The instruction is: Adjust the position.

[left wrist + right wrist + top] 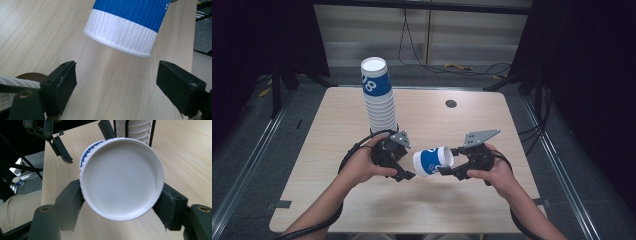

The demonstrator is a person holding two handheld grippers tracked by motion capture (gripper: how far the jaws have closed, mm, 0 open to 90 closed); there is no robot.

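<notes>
One loose paper cup (433, 161), white with a blue band, lies on its side in the air between my two hands, just above the surface (337, 200); my right hand-held gripper (447, 167) clamps it at the closed-base end, one black jaw on each side, with the flat white bottom facing the right gripper view. One stack of nested matching cups (378, 97) stands upright at the far left of the surface, too many ribbed rims to count, just beyond my left hand (362, 167). One small dark round hole (451, 103) sits in the surface at the far middle. My left hand-held gripper (406, 172) points toward the cup's rim with jaws parted and nothing between them. Both forearms come in low, and my right hand (497, 172) wraps its gripper body.
</notes>
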